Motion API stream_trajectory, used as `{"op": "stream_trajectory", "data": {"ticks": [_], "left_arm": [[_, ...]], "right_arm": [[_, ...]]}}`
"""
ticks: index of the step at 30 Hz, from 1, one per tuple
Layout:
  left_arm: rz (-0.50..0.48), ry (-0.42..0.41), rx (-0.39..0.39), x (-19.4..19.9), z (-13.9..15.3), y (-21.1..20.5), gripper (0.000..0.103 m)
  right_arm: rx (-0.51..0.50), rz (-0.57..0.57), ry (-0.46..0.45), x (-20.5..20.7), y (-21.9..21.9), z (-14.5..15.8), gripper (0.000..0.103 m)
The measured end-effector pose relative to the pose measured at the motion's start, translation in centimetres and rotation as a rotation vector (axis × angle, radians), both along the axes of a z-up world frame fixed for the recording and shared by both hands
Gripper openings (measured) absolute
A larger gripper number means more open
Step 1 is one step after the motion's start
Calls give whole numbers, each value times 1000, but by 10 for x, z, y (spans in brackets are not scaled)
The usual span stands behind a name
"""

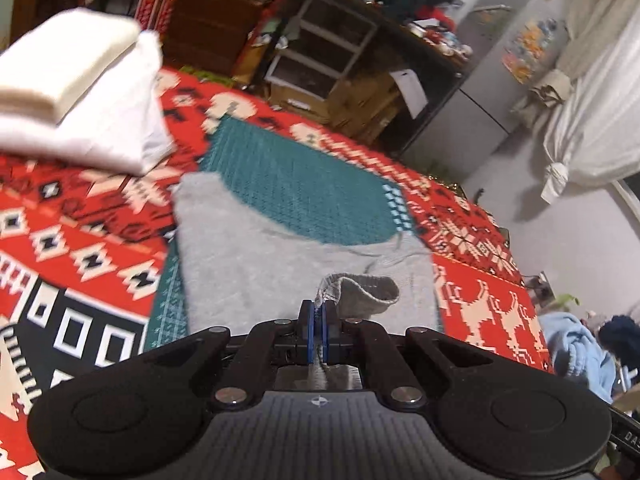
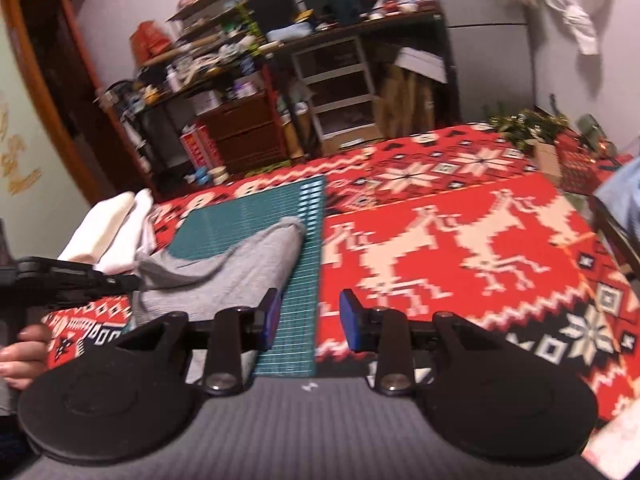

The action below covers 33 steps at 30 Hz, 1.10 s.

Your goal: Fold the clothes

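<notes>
A grey knit garment (image 1: 256, 264) lay spread across a teal cutting mat (image 1: 304, 188), which itself lay on a table covered by a red patterned cloth (image 1: 492, 308) bearing cream reindeer and snowflake figures. The left gripper (image 1: 319, 312) had its blue pads pressed together on a ribbed edge of the grey garment, with a small curl of the fabric lifted clear of the rest; in the right wrist view the same gripper (image 2: 128, 276) entered from the left edge, the grey cloth rising to meet it, and a person's hand (image 2: 24, 354) showed beneath it. The right gripper (image 2: 307, 322) was held above the near edge of the mat, its jaws standing partly apart with nothing between them, one blue pad (image 2: 272, 316) over the garment's border and the other over the red cloth. A stack of folded white and cream cloths (image 1: 80, 92) sat toward the table's far left corner, just beyond the mat. Behind the table stood cluttered shelves (image 2: 224, 68) and a white drawer unit (image 2: 340, 84). A light blue cloth (image 1: 576, 352) was heaped off the table's right edge.
</notes>
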<state>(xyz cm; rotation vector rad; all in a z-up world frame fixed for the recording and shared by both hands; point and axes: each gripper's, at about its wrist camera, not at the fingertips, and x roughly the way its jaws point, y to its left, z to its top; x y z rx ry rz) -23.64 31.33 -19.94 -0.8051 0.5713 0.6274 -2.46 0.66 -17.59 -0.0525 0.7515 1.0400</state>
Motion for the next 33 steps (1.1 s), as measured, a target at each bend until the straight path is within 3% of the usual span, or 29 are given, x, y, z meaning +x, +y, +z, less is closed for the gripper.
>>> {"op": "stream_trajectory", "data": {"ticks": [12, 19, 21, 25, 28, 33], "left_arm": [[101, -10, -115, -34, -26, 18, 7], [-9, -53, -125, -44, -17, -5, 10], [-53, -43, -88, -40, -14, -16, 23], [-147, 16, 24, -29, -9, -42, 23], [-211, 105, 135, -17, -11, -61, 23], [-242, 216, 287, 1, -19, -77, 20]], "right_arm": [[-75, 111, 4, -38, 53, -12, 36], [-104, 137, 5, -45, 62, -23, 36], [-109, 145, 15, -47, 64, -26, 36], [-114, 162, 20, -48, 68, -31, 36], [-113, 166, 20, -48, 67, -32, 37], [-108, 162, 36, -45, 64, -33, 37]]}}
